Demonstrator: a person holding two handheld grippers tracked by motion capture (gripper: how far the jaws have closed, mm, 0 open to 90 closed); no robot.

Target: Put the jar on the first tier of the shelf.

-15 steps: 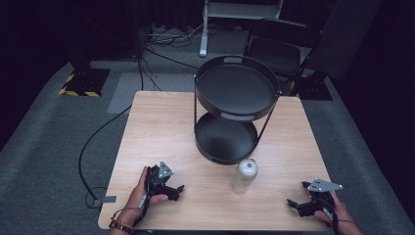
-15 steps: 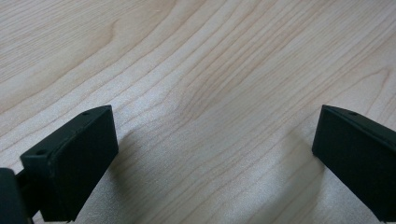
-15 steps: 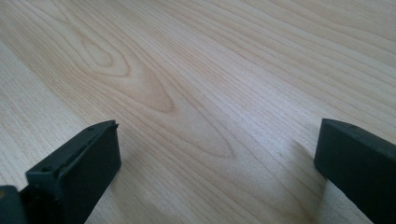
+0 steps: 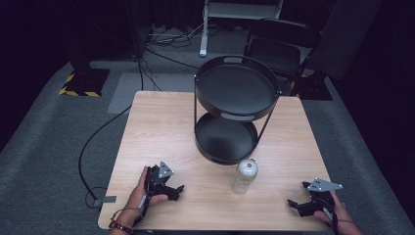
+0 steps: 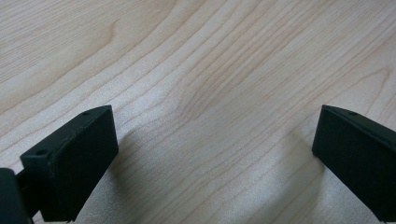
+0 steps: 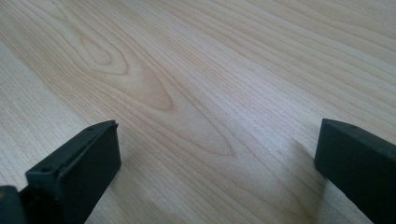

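Observation:
A clear plastic bottle (image 4: 244, 175) with a pale cap stands upright on the wooden table (image 4: 161, 127), just in front of a black two-tier round tray stand (image 4: 236, 108). My left gripper (image 4: 177, 191) rests on the table near the front left, a hand around it, well left of the bottle. Its jaws stand wide apart over bare wood in the left gripper view (image 5: 212, 154). My right gripper (image 4: 297, 198) lies near the front right corner, right of the bottle, pointing left. In the right gripper view (image 6: 215, 158) its jaws are open with nothing between them.
The tray stand's lower tier (image 4: 225, 139) and upper tier (image 4: 236, 88) hold nothing. A black cable (image 4: 93, 147) runs off the table's left side onto grey carpet. A dark chair (image 4: 279, 49) stands behind the table.

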